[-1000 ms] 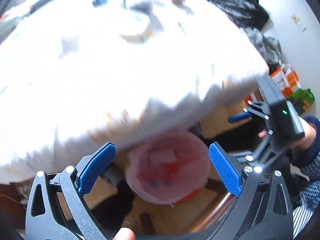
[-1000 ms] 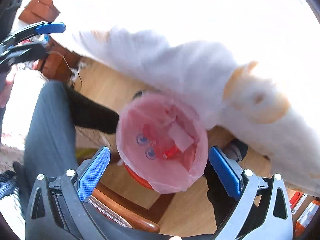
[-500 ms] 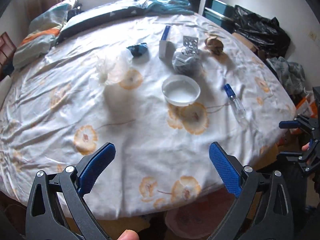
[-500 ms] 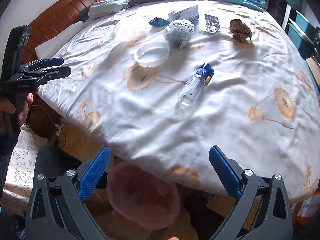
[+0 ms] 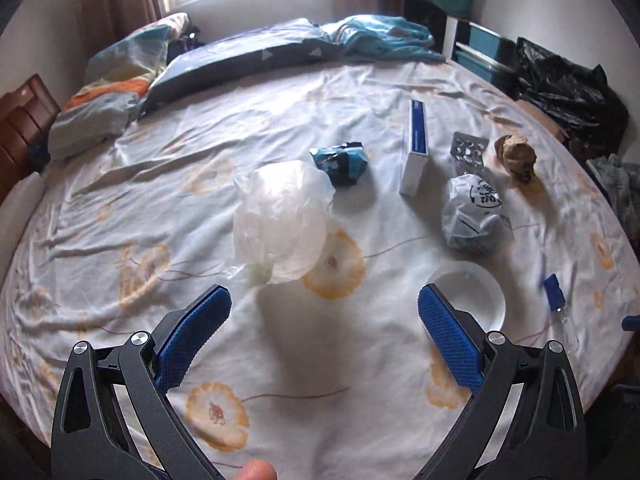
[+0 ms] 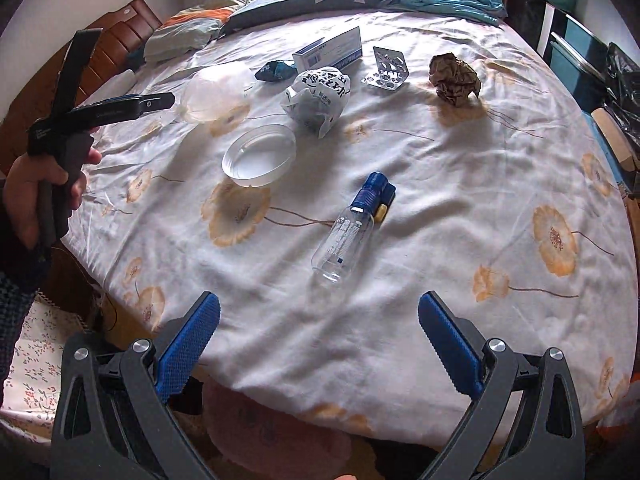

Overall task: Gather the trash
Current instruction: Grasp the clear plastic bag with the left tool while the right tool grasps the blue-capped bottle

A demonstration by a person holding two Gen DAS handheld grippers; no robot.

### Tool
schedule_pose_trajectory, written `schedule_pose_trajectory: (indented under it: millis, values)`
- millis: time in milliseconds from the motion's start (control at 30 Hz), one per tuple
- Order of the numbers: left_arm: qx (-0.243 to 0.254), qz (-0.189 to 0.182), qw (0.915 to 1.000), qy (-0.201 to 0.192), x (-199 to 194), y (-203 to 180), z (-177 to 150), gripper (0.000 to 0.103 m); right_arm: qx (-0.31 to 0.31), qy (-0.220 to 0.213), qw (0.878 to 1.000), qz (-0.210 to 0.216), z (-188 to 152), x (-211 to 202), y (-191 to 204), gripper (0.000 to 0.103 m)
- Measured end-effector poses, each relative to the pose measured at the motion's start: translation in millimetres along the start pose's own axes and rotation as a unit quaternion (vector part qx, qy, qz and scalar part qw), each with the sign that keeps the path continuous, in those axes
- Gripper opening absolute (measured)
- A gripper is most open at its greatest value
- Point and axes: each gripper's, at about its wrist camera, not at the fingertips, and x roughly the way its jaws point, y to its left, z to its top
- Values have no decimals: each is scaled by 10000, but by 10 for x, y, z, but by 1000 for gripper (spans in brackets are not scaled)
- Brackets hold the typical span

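Trash on wrinkled floral bed sheet (image 6: 460, 184): clear plastic bottle (image 6: 346, 236) w/ blue cap, crumpled brown paper (image 6: 454, 78) at 1 o'clock. Both tools, left tool (image 5: 322, 328) & right tool (image 6: 318, 330), jaws apart, empty. Only right view shows pink bin liner (image 6: 276, 436) at 6.

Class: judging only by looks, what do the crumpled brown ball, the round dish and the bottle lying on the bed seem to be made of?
Crumpled brown ball: probably paper, matte, sharply creased.
Round dish: likely translucent plastic, smooth and slightly glossy.
Bottle: clear plastic or glass, since the sheet shows through; blue cap looks like opaque plastic.

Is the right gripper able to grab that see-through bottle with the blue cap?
Probably yes. The right gripper is open and empty, and the bottle lies flat on the bedsheet just ahead of it, with only bare sheet in between.
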Motion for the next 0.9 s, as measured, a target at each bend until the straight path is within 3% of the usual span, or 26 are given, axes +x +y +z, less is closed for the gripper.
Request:
schedule_pose_trajectory:
  millis: [567, 600, 667, 800, 900]
  values:
    - [-54, 325, 9993, 200, 1105, 199, 507, 97, 182, 42, 9989, -436, 408, 449, -98, 98]
    - [-7, 412, 9988, 252, 1184, 211, 509, 96, 185, 54, 9986, -491, 428, 481, -105, 98]
    - [38, 560, 9977, 375, 1326, 246, 491, 83, 214, 83, 9982, -553, 456, 539, -108, 98]
    - [-212, 345, 9988, 267, 1290, 339, 456, 79, 213, 139, 9972, -696, 494, 653, -105, 98]
    - [-223, 267, 9993, 154, 1159, 331, 411, 78, 241, 226, 9963, -799, 511, 769, -126, 84]
